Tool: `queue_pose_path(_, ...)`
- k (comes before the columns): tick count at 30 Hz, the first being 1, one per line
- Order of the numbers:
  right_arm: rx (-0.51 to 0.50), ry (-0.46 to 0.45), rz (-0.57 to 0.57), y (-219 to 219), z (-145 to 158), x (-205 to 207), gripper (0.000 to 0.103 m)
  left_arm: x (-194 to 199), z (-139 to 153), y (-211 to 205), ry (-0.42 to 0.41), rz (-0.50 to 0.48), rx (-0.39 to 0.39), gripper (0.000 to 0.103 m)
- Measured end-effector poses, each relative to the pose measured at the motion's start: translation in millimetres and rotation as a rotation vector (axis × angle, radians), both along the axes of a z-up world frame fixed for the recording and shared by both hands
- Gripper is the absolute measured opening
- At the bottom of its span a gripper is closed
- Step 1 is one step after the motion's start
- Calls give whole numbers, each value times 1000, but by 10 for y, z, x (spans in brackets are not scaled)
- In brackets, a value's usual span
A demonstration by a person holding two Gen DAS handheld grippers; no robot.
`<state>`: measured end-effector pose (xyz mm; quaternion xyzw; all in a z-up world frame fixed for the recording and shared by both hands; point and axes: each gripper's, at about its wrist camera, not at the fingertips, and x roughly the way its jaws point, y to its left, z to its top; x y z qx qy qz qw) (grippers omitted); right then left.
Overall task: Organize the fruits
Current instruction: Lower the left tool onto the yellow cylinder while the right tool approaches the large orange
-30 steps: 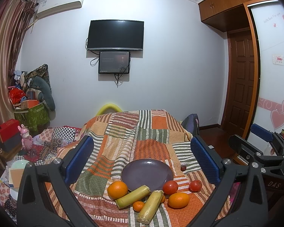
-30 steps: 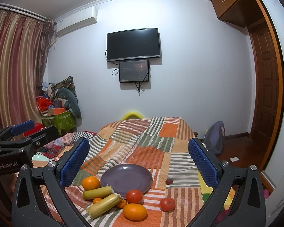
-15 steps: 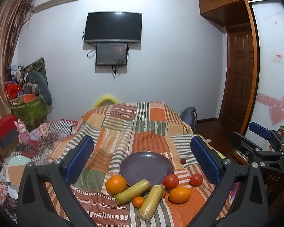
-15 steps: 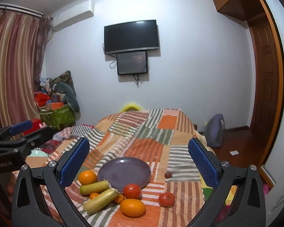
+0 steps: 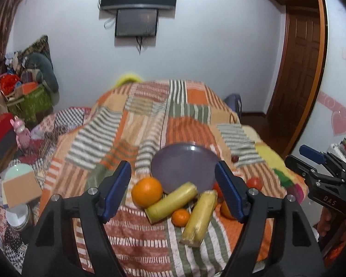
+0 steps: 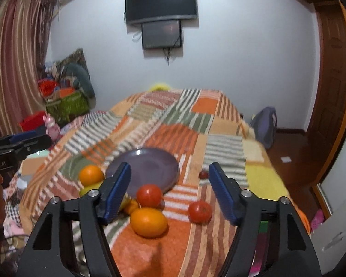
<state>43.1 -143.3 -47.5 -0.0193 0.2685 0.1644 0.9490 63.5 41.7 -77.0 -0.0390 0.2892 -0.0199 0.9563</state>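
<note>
Nearest the lenses, the left gripper (image 5: 173, 180) and right gripper (image 6: 169, 180) are both closing on air above the bed (image 5: 136, 124). Just beyond lie oranges (image 5: 147, 192), corn cobs (image 5: 173, 202) and tomatoes (image 6: 149, 195), bordering an empty purple plate (image 5: 184, 166).

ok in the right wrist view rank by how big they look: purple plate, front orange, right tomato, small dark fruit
1. purple plate
2. front orange, nearest the camera, so it looks bigger
3. right tomato
4. small dark fruit
</note>
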Motion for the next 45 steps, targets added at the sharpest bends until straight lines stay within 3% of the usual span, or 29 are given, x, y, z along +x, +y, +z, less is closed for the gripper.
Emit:
queue_pose_path(5, 9, 101, 43, 17, -213, 65, 63, 95, -262, -2, 96, -26, 14, 69)
queue_pose_path(13, 9, 248, 116, 129, -541, 193, 63, 276, -621, -117, 219, -94, -12, 68)
queue_pose_path(18, -2, 314, 142, 219, -702, 276, 63, 404, -785, -214, 275, -139, -22, 67)
queue_pose_path(26, -3, 400, 168, 272, -906, 415, 64, 582, -980, -396, 338, -222, -13, 56)
queue_pose_path(45, 15, 467, 208, 277, -1065, 555, 65, 881, -1261, -540, 431, -310, 5, 46)
